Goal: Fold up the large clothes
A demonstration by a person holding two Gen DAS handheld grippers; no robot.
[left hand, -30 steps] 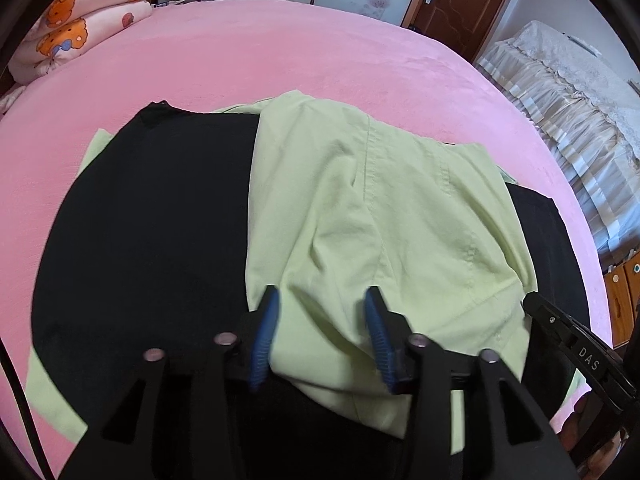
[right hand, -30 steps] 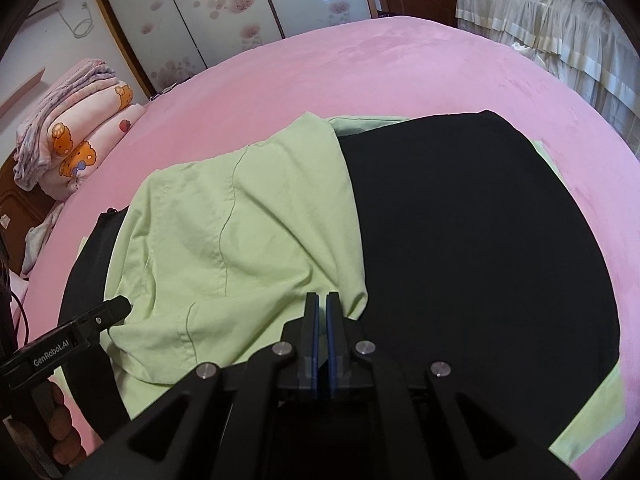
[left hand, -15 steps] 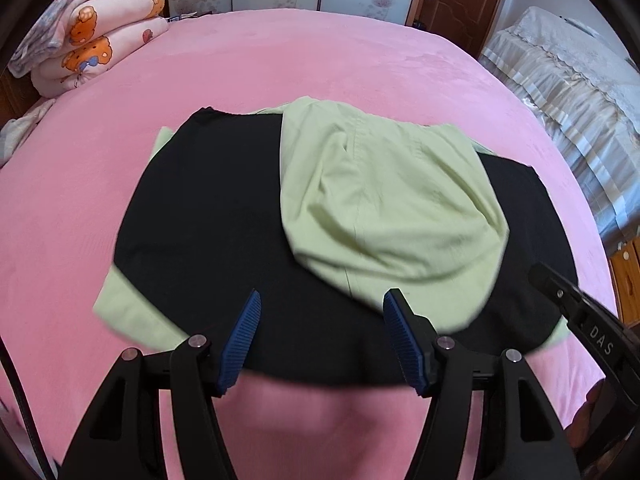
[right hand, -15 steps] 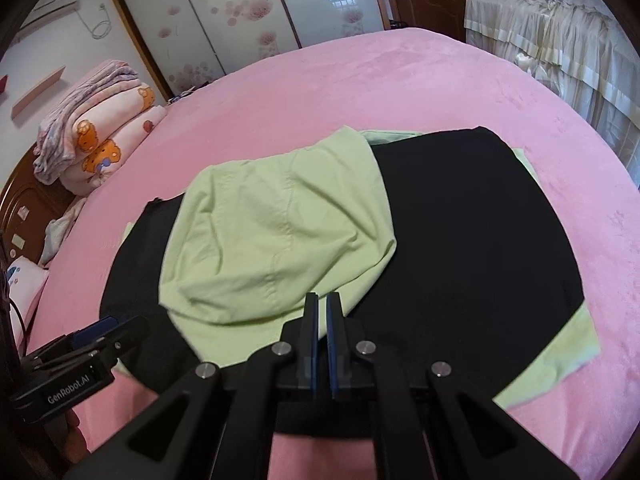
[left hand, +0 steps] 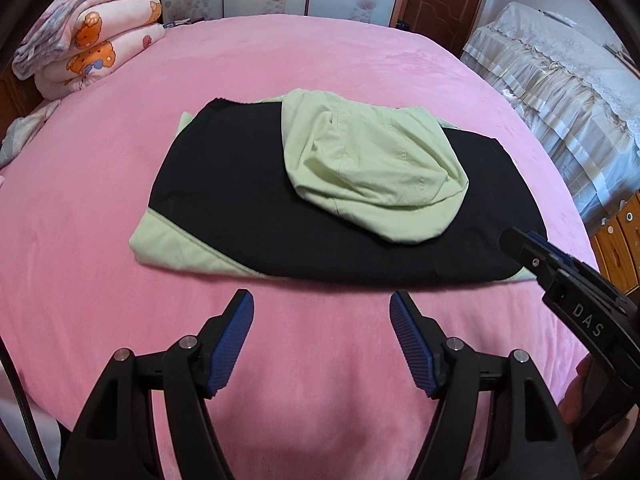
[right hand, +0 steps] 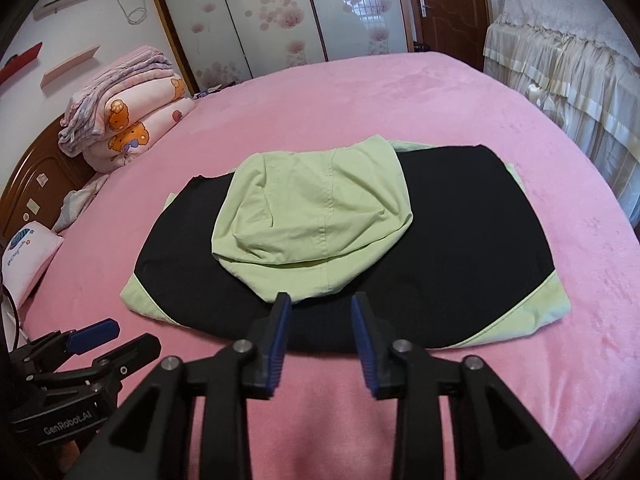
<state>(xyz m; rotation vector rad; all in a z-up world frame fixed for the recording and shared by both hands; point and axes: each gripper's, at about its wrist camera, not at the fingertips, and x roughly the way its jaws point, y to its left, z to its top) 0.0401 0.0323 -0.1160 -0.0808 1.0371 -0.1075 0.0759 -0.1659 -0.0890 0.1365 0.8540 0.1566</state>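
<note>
A black and light-green garment point(left hand: 256, 200) point(right hand: 472, 216) lies folded into a wide block on the pink bed. Its green hood point(left hand: 372, 168) point(right hand: 316, 212) is laid over the black back panel. My left gripper point(left hand: 322, 312) hovers above bare bedcover just in front of the garment's near edge, its jaws opening and nothing between them. My right gripper point(right hand: 318, 306) hangs over the near edge below the hood, its jaws opening too, with no cloth caught. Each gripper shows in the other's view: the right gripper point(left hand: 528, 244) at the right side, the left gripper point(right hand: 92, 332) at the lower left.
Folded cartoon-print quilts point(left hand: 92, 44) point(right hand: 128, 120) are stacked at the bed's far left by the wooden headboard point(right hand: 36, 184). A small pink pillow point(right hand: 28, 248) lies at the left. A lace-covered piece of furniture point(left hand: 560, 80) and wooden drawers point(left hand: 620, 236) stand to the right.
Both grippers have pulled back and up from the garment, which now looks smaller. The left jaws widened further. The right jaws, shut before, have parted. The hood stays on the back panel.
</note>
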